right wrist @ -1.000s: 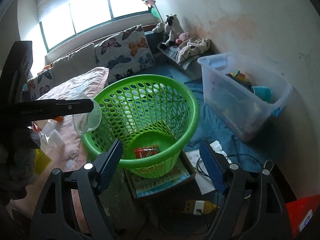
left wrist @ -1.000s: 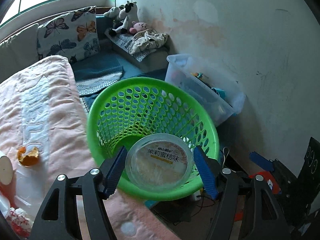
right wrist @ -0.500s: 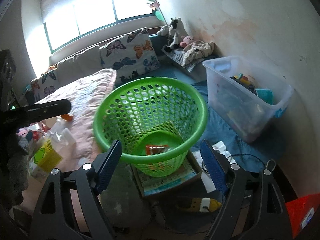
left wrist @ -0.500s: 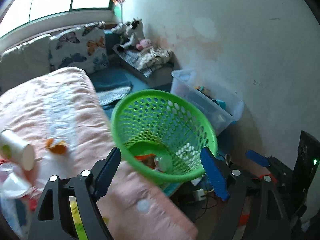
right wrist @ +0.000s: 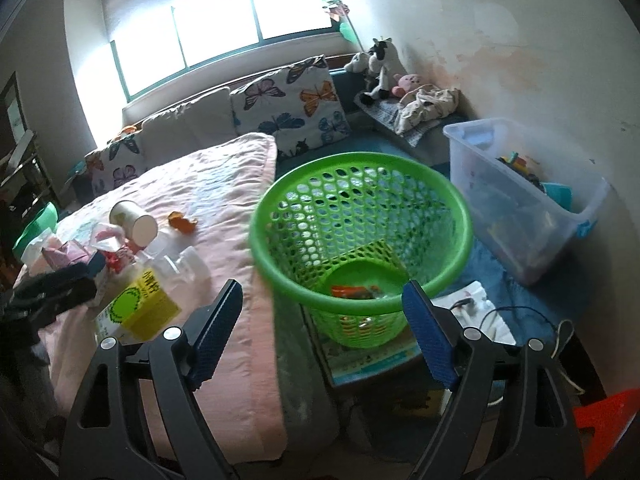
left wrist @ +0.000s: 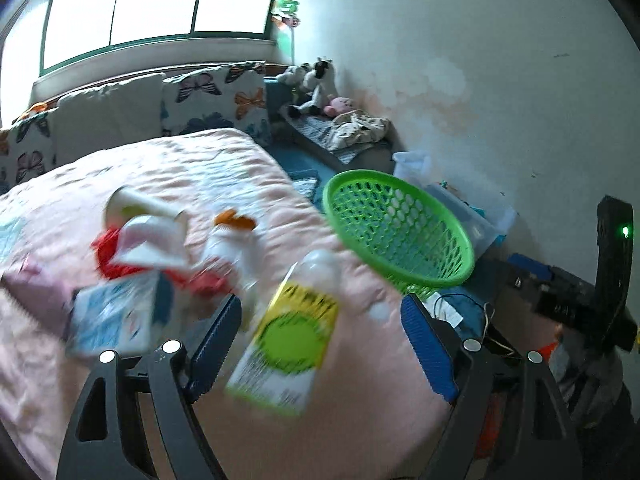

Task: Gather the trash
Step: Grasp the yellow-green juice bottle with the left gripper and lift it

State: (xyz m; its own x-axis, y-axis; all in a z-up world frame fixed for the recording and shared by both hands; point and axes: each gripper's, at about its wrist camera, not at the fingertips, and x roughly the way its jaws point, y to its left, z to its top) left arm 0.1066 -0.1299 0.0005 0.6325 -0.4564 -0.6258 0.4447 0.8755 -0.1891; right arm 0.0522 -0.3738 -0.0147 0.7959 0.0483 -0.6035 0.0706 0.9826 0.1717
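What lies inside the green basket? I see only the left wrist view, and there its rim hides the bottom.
Observer: The right wrist view shows a red-orange wrapper lying on the bottom of the green basket.
Operator: Do the right tongs hold something?
Observer: No. The right tongs stand open and empty, in front of the basket.
Operator: On what does the basket stand?
Observer: On a flat printed thing, a box or a book; I cannot tell which.
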